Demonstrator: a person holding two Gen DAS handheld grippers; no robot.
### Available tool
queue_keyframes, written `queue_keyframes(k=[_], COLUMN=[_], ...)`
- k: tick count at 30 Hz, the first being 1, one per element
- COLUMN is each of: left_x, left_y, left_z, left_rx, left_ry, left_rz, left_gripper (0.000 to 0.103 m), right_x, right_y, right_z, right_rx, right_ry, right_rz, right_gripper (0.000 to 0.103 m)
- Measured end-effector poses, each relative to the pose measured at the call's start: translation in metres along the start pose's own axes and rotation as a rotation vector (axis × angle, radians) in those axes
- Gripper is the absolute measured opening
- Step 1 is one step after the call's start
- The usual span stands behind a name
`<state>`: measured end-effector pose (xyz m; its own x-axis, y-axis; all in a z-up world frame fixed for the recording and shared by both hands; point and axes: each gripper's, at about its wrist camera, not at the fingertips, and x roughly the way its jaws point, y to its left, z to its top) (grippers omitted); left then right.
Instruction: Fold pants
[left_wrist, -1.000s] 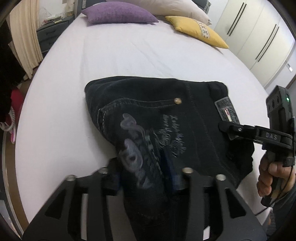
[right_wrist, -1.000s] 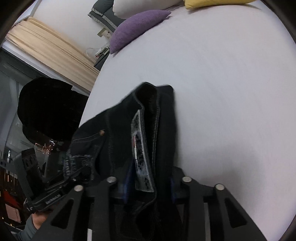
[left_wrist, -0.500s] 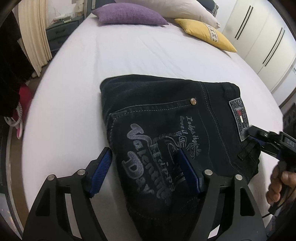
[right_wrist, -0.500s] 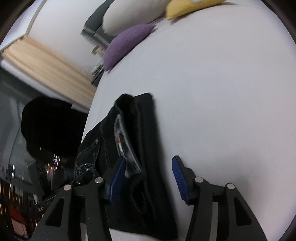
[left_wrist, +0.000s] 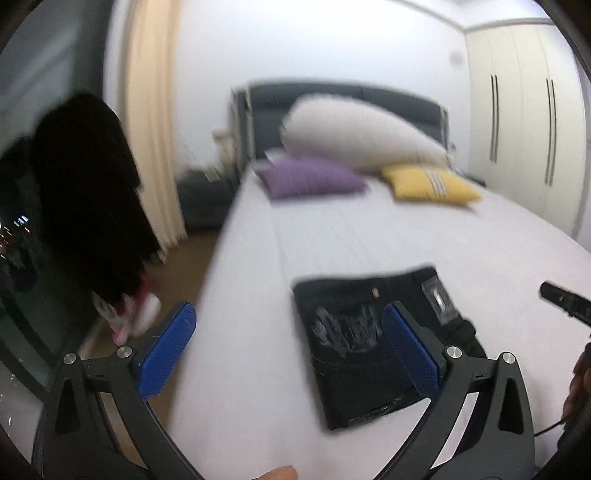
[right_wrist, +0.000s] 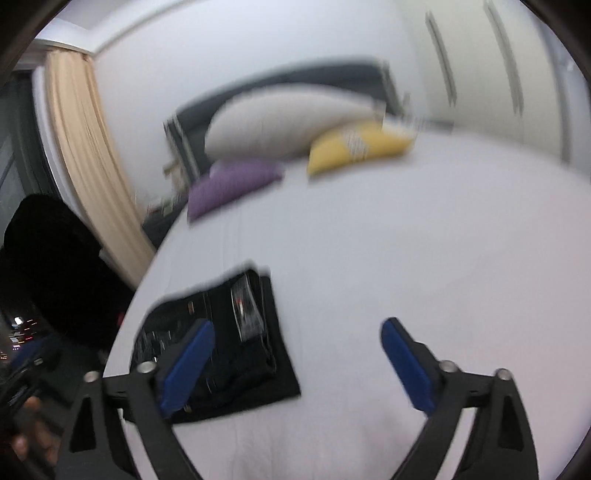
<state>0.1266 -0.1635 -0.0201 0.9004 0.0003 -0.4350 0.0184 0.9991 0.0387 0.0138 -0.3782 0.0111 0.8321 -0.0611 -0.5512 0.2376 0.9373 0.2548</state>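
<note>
Lying folded into a compact dark rectangle on the near left part of the bed (left_wrist: 369, 236), the pants (left_wrist: 354, 354) are looking as good as finished, and neither tool is touching them. The left gripper (left_wrist: 288, 350) is hanging above the near edge of the mattress with its blue pads (left_wrist: 168, 350) spread wide and nothing between them; the pants are showing past its right finger, clear of it. The right gripper (right_wrist: 295, 365) is likewise gaping wide and holding nothing, hovering over the sheet with the pants (right_wrist: 229, 350) lying behind its left pad (right_wrist: 186, 369), apart from it as far as the blur lets me judge. The printed pocket and the small waistband label are facing up, the bundle's edges looking fairly square, though both views are smeared and I cannot tell whether every layer is lying flush. Far off at the head of the bed the white pillow (left_wrist: 362, 136), the purple cushion (left_wrist: 310, 179) and the yellow cushion (left_wrist: 428, 186) are sitting well away from the work. My judgement is that the folding step is closing out and the hands are standing off. What the next move is calling for is little: a look at the corners, perhaps a light press to flatten the near edge, otherwise leaving the bundle alone.
</note>
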Motion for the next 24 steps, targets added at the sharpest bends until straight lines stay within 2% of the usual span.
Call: queue_keyframes(k=[3,5,8,10,12,14,17,20,24], left_x=[-0.050,-0.082,-0.115,-0.124,-0.128,-0.133,-0.141,-0.134,-0.109], left_y=[0.007,0.010,0.016,0.019,0.020,0.018,0.012,0.008,0.003], left_z=[0.013,0.021,0.028,0.033,0.038,0.038,0.031,0.019,-0.006], left_rx=[0.018,0.050,0.084,0.094,0.095,0.104,0.115,0.071,0.025], left_ry=[-0.102,-0.187,-0.238,-0.216,-0.142,-0.111,-0.089,0.007,0.177], left_rz=[0.038,0.075,0.094,0.076,0.047,0.039,0.018,-0.021,-0.018], left_gripper=[0.103,0.103,0.103,0.103,0.103,0.103,0.103,0.103,0.103], right_x=[-0.040,-0.059,-0.088,-0.104,-0.120,-0.129,-0.139,-0.130,-0.110], right_y=[0.013,0.021,0.033,0.044,0.055,0.063,0.072,0.076,0.081], right_z=[0.015,0.022,0.029,0.031,0.034,0.036,0.034,0.029,0.016], right_rx=[-0.044,-0.061,-0.103,-0.141,-0.186,-0.208,-0.221,-0.235,-0.228], right_ry=[-0.144,-0.197,-0.283,-0.328,-0.359,-0.372,-0.352,-0.242,-0.056], right_rz=[-0.008,-0.015,-0.018,-0.028,-0.020,-0.023,-0.001,0.060,0.071], right_gripper=[0.103,0.103,0.103,0.103,0.103,0.103,0.103,0.103,0.103])
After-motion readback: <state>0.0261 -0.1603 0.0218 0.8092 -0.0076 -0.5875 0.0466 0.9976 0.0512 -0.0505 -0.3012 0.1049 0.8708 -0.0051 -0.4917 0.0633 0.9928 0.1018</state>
